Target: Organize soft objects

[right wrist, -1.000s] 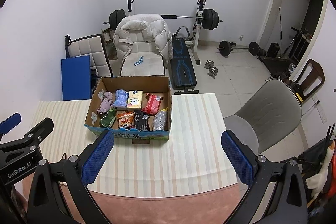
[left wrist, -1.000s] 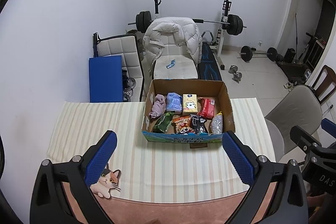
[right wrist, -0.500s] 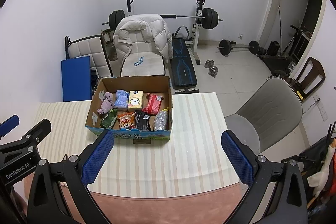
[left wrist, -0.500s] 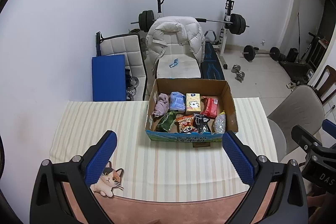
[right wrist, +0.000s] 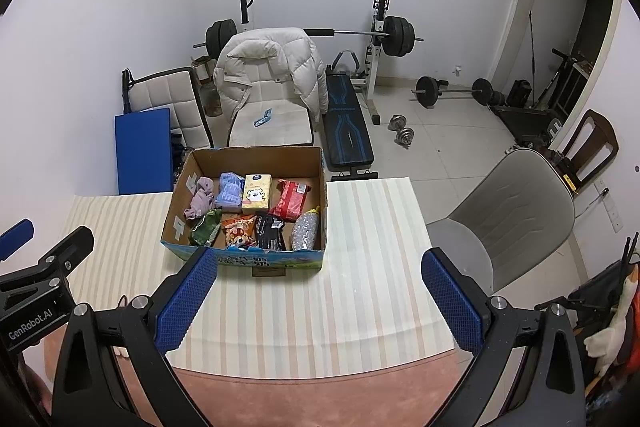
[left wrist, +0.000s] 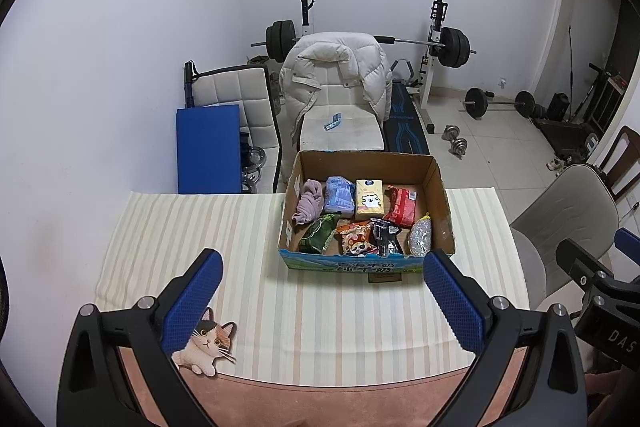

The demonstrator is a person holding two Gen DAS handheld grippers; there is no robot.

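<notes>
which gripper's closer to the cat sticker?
Left. The left gripper hangs right above the cat sticker, one finger overlapping it; the right gripper is off toward the table's far side.

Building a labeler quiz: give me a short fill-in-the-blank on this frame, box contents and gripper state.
1. The snacks and cloths all lie inside a cardboard ____ on the striped cloth.
2. Both the left gripper and the right gripper are ____, holding nothing.
3. In the box's back row, the yellow pack sits between the blue pack and the ____ pack.
4. A white ____ hangs over the chair behind the table.

Missing words: box; open; red; jacket
</notes>
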